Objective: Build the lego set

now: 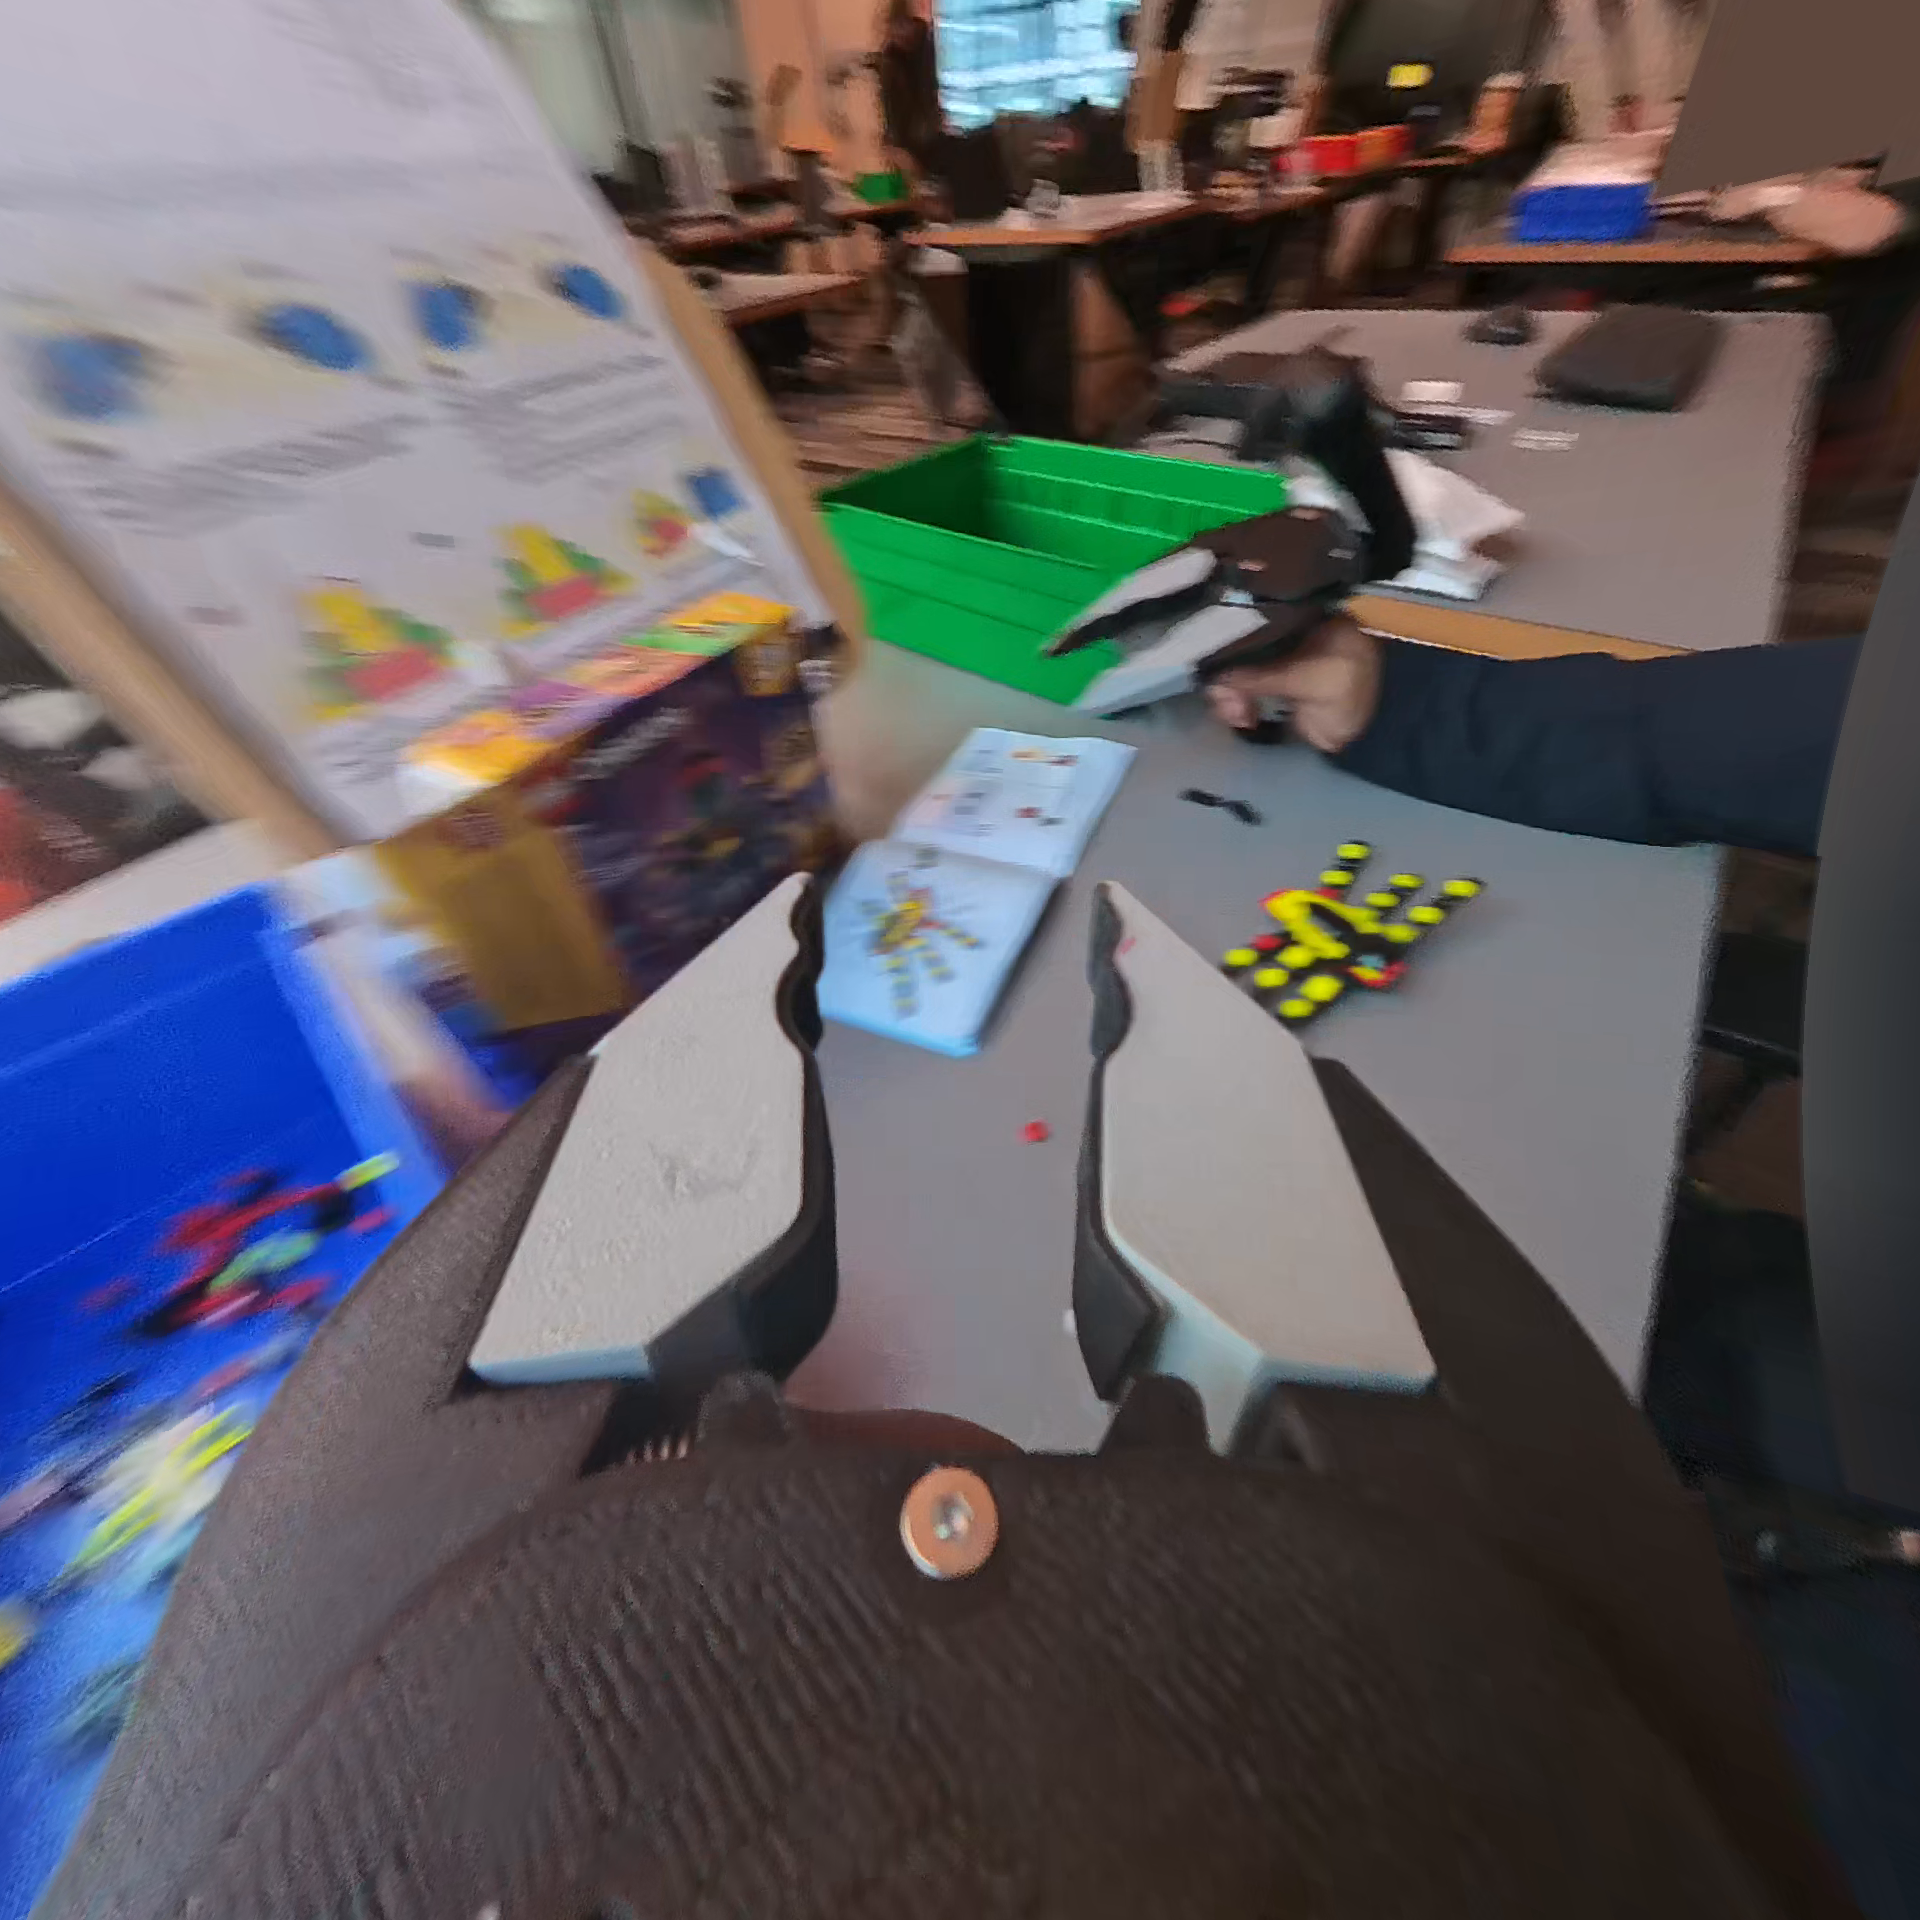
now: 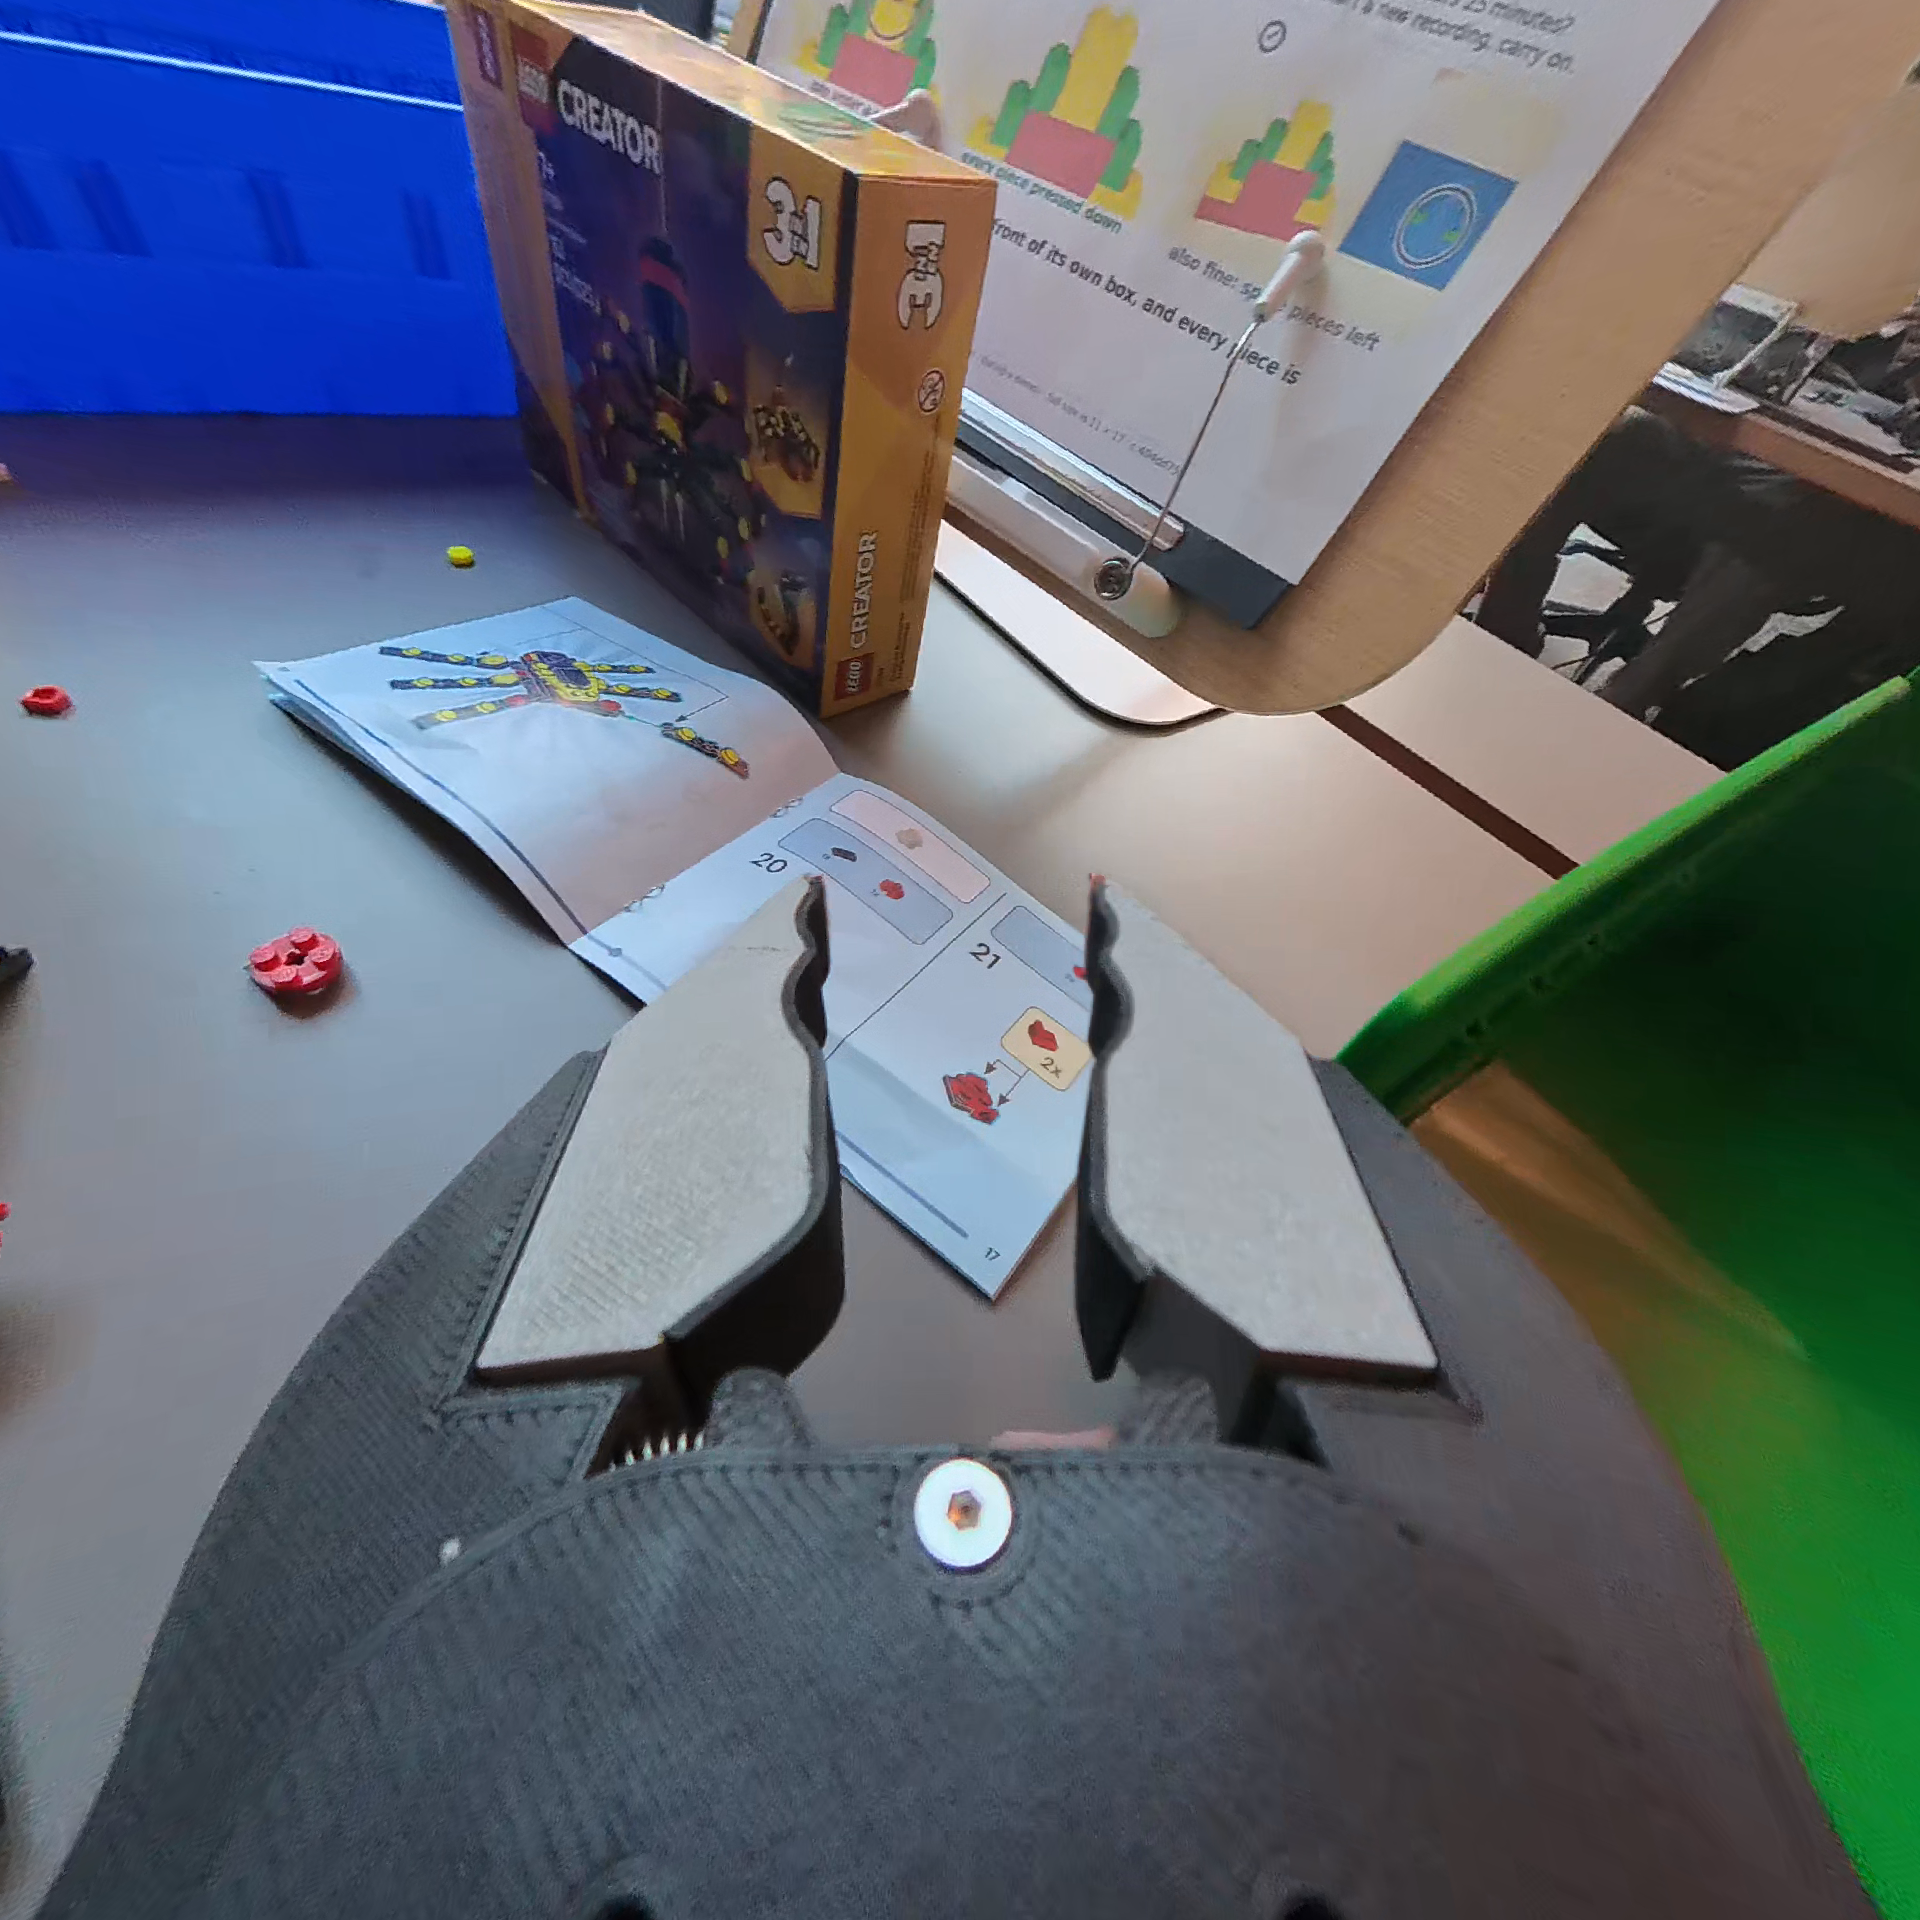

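Both fingers of the left hand-held gripper [image 1: 951, 914] stand apart and empty above the tabletop [image 1: 935, 1226], as do the right hand-held gripper [image 2: 951, 904] fingers over the open instruction booklet [image 2: 582, 727]. A partly built black-and-yellow spider [image 1: 1340, 930] lies beside the booklet. Loose pieces such as a red round plate [image 2: 296, 958] and those in the blue bin [image 1: 156, 1143] suggest much remains.

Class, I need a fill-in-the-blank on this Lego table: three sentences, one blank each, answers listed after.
1. The instruction booklet lies ____ on the table.
2. The Lego box stands in front of a ____ bin.
3. Both the left gripper and right gripper hold ____.

Missing words: open; blue; nothing
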The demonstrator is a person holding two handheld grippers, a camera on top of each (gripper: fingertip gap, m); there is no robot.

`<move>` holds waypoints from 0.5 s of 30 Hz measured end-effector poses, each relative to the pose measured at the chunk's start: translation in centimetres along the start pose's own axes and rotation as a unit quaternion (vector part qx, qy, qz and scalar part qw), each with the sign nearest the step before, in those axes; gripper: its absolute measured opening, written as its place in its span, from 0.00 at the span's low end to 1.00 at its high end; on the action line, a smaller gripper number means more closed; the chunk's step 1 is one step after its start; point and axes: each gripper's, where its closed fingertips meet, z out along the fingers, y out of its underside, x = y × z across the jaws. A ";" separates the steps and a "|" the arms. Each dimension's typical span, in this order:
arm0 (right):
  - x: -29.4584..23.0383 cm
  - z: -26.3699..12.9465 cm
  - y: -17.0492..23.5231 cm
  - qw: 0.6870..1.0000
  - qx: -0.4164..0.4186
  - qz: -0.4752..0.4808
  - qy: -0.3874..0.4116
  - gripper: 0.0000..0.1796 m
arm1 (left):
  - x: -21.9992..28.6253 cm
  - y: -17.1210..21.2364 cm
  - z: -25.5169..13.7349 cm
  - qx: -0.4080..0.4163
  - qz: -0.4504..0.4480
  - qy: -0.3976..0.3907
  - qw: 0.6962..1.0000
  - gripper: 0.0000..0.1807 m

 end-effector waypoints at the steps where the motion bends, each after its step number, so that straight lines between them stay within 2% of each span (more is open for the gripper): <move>1: 0.1 0.1 0.1 1.000 -0.003 0.003 0.003 0.27 | -2.2 -0.3 -2.3 0.003 -0.002 -0.036 0.999 0.22; 3: 0.5 0.1 0.3 1.000 -0.009 0.005 0.015 0.28 | -5.8 0.3 -6.3 -0.007 -0.038 -0.072 0.997 0.17; 6: 0.8 0.1 0.4 0.999 -0.013 0.004 0.031 0.28 | -7.2 4.2 -8.8 -0.072 -0.113 -0.037 0.990 0.25; 9: 1.1 -0.1 0.4 0.999 -0.011 0.007 0.039 0.26 | -6.3 9.3 -8.6 -0.160 -0.114 -0.011 0.980 0.32; 11: 1.3 -0.1 0.4 0.999 -0.012 0.009 0.043 0.24 | -4.1 11.0 -7.6 -0.178 -0.111 0.044 0.977 0.34; 13: 1.3 -0.1 0.5 0.999 -0.014 0.009 0.045 0.23 | -2.0 11.5 -6.4 -0.176 -0.109 0.093 0.974 0.46; 15: 1.4 -0.1 0.5 0.999 -0.014 0.009 0.047 0.23 | -1.0 11.2 -6.4 -0.181 -0.097 0.139 0.969 0.26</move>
